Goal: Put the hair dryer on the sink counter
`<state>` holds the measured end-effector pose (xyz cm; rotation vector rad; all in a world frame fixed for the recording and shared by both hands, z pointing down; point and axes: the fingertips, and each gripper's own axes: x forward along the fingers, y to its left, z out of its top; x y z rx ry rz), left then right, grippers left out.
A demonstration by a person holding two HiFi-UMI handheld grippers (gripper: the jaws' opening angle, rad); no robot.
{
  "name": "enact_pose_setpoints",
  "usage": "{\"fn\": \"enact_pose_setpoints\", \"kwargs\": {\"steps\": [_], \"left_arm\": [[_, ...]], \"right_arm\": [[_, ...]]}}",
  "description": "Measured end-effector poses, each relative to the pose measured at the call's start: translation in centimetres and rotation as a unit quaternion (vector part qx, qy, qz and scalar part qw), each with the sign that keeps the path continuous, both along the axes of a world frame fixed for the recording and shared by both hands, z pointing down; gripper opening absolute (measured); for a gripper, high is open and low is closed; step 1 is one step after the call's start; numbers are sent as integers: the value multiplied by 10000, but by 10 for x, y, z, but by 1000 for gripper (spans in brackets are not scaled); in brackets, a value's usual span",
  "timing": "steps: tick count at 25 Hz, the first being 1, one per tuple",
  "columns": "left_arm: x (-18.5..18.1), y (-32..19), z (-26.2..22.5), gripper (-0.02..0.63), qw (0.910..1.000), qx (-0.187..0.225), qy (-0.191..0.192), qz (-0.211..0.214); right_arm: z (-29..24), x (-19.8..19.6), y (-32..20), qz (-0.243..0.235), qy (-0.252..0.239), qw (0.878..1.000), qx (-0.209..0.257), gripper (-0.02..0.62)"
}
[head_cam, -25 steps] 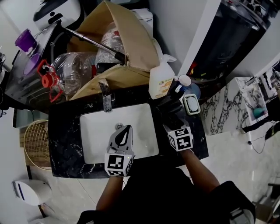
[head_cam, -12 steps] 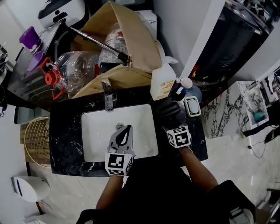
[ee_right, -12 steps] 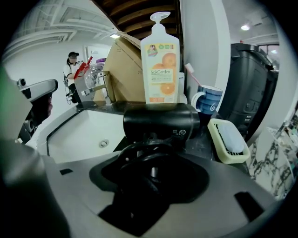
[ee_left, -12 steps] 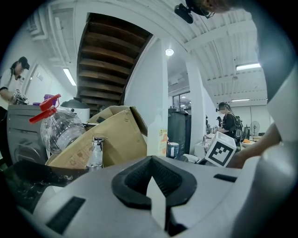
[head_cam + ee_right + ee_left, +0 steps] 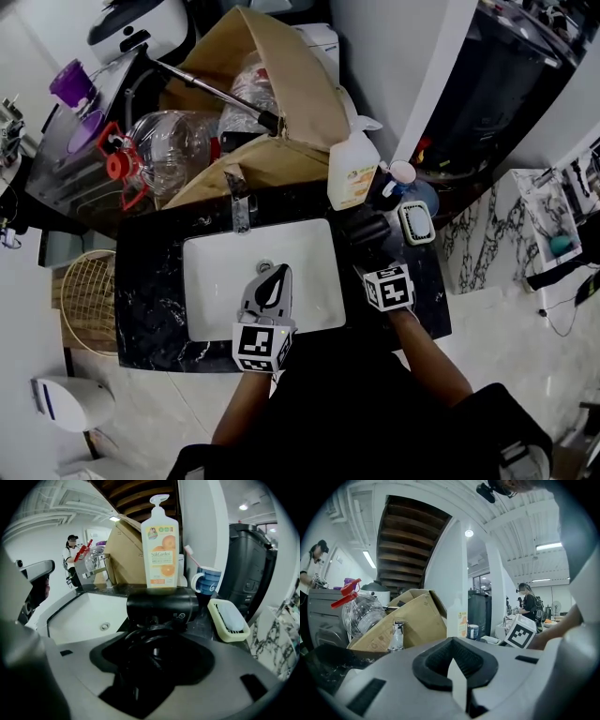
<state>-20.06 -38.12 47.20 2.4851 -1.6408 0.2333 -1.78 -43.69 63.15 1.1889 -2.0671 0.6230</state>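
Observation:
The black hair dryer [image 5: 364, 228] [image 5: 161, 606] lies on the black marble sink counter [image 5: 150, 281], right of the white basin [image 5: 220, 286], its barrel crosswise in front of the soap bottle. My right gripper [image 5: 372, 255] [image 5: 154, 641] is shut on its handle, and the dark cord is bunched between the jaws. My left gripper [image 5: 271, 278] [image 5: 457, 667] hovers over the basin's front part, jaws pressed together with nothing in them.
Behind the dryer stand an orange-label pump bottle [image 5: 352, 173] [image 5: 160, 550], a blue cup with a toothbrush [image 5: 405, 187] [image 5: 206, 583] and a soap dish [image 5: 415, 222] [image 5: 229, 620]. The faucet [image 5: 239, 202], a cardboard box [image 5: 272, 94] and a water jug [image 5: 169, 145] crowd the back. A wire basket [image 5: 89, 300] sits left.
The head view has shifted a little. Both grippers stay almost where they were, the right one still closed on the hair dryer.

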Motion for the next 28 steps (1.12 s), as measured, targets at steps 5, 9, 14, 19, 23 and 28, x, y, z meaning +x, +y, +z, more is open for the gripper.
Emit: {"fn": "enact_pose_setpoints", "kwargs": {"steps": [5,9,14,19,23,28], "left_arm": [[-2,5,-2,-5,10000,37,-50,-7],[2,6,-6,-5,10000,30,-72,6],[5,3,-14,-5,9999,130,-52,12],[11,-3,-29,-5,9995,306,17,29],[16,-2,-39,-5,9989,467,11,79],[12,-2,-40,-5,9988,479,-43,33]], "right_arm": [[-37,4,2,99,-222,9985,498,265],[-90,7,0,172,-592,9918,1122,265],[-156,2,2,34,-730,9775,1977,262],[-214,-6,10,-148,-787,9572,2782,201],[-243,-8,17,-148,-845,9447,3164,122],[-251,-6,22,-120,-787,9394,3333,25]]}}
